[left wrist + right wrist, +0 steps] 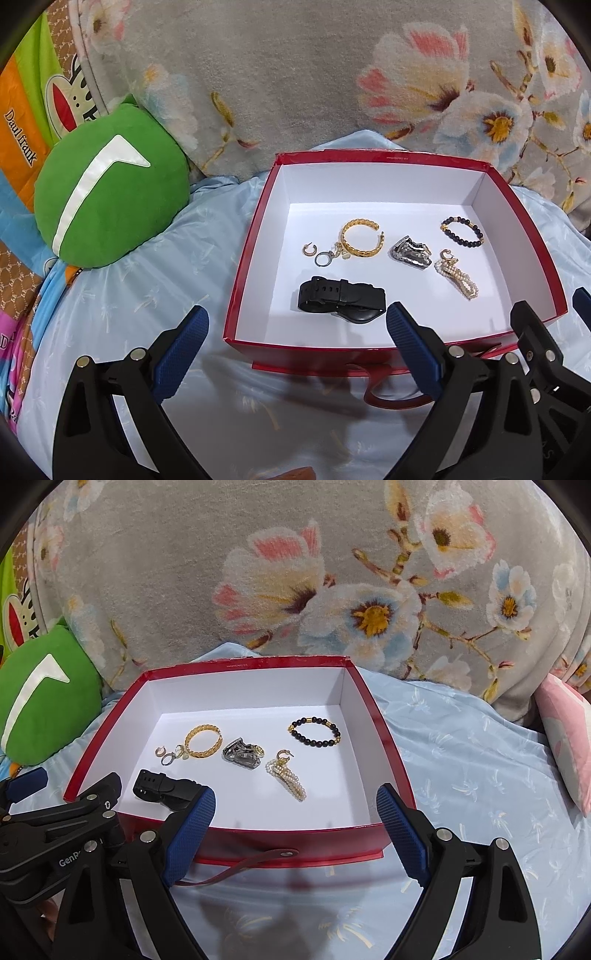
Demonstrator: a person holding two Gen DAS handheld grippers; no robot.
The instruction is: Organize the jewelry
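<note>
**All the jewelry is in the box, both grippers empty**

Here we are at the near edge of the red box [251, 236], and both tools hang back from it with nothing in hand. The left gripper [295, 350] has its jaws spread wide, empty, and the box's near wall sits just ahead, between them and a little to the right. The right gripper [295, 812] is spread wide too, holding nothing, with the same wall right between its jaws.

By my count, 8 pieces lie on the white floor of the box. Just ahead of the left gripper's right jaw lies the black watch [341, 297]. Farther ahead sit a small gold earring [309, 250], a silver ring [325, 258] and the gold bangle [361, 238], with a small gold charm or earring touching the ring and bangle. Ahead of the right gripper, between its jaws, lie the steel watch band [242, 757], the pearl bracelet [290, 779] with a gold earring [283, 755] at its top, and farthest off the black bead bracelet [314, 733].

No jewelry shows on the blue bedsheet [147, 295], so I judge the gathering done or nearly so. What may remain is tidier sorting and closing up; no lid is in view.

Writing: "Daul frank" reads on the orange cloth [20, 136] far left of the left jaws, beside the green cushion [107, 195]. "GenRo", cut off, shows on the left tool in the right view. Print on the box's far rim is too small to read.
</note>
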